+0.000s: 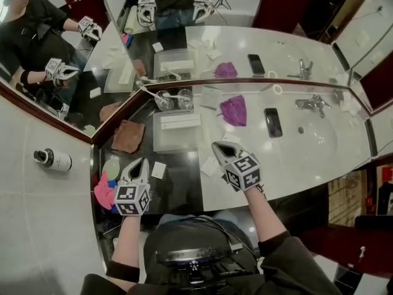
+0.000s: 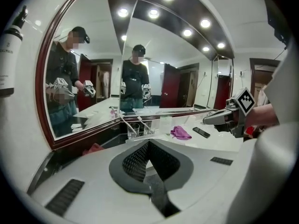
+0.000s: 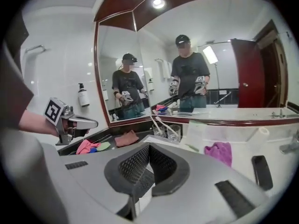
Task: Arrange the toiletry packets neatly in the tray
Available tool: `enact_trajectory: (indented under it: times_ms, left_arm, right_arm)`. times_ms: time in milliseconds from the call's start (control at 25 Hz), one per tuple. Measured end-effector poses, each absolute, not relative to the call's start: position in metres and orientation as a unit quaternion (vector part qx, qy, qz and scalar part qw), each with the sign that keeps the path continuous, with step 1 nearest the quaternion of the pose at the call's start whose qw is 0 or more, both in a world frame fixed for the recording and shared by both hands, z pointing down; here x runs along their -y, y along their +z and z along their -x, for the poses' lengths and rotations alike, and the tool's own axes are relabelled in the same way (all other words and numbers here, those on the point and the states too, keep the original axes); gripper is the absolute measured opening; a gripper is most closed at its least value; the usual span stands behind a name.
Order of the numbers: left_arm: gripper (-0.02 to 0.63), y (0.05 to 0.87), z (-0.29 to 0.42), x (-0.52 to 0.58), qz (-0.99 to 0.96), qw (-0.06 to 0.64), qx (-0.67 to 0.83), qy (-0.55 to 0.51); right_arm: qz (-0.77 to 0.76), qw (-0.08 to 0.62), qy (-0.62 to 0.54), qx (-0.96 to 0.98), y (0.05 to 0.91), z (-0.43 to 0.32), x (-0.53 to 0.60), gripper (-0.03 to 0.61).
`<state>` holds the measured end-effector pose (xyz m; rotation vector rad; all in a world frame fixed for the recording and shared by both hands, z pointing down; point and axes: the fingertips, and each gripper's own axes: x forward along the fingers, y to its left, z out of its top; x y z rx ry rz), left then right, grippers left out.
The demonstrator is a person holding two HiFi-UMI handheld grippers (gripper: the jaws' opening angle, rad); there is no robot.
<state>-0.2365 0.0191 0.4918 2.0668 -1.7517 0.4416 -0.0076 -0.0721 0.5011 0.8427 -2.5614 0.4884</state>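
- Bathroom corner, mirrors behind. The bench [image 1: 184,189] is black at left and white toward the sink [image 1: 310,141].
- Tray [image 1: 161,141]: by the mirror, with a long packet [image 1: 180,121] inside.
- Loose packet [image 1: 158,170]: just right of the left claw [image 1: 140,161].
- Second packet [image 1: 210,166]: beside the right claw [image 1: 216,145].
- Behind the tray: glasses [image 1: 174,99].
- Right of it: purple cloth [image 1: 233,110], then phone [image 1: 272,122].
- Left of it: brown cloth [image 1: 128,136]. A pink cloth [image 1: 103,190] lies at the front edge.
- Both claws: clenched, empty, held above the front bench.
- Open black bench lies between the tray and the front edge.
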Motion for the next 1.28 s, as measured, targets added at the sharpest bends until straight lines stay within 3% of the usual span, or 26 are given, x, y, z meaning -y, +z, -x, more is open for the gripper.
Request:
enact_trajectory:
  times_ms: [360, 1120, 1200, 1280]
  left_arm:
    - [0.000, 0.488, 0.214, -0.008, -0.754, 0.196, 0.606, 0.162]
    - [0.002, 0.500, 0.197, -0.002, -0.765, 0.178, 0.585, 0.201]
    - [0.048, 0.506, 0.193, 0.006, -0.772, 0.167, 0.571, 0.225]
    - [0.054, 0.514, 0.191, 0.017, -0.779, 0.158, 0.555, 0.246]
  right_arm:
    - [-0.369, 0.145, 0.199, 0.896, 0.489, -0.054, 0.086, 0.015]
    - [-0.322, 0.168, 0.198, 0.911, 0.501, -0.034, 0.082, 0.015]
    - [-0.318, 0.169, 0.200, 0.911, 0.503, -0.033, 0.080, 0.015]
    - [-0.315, 0.172, 0.203, 0.911, 0.506, -0.031, 0.078, 0.015]
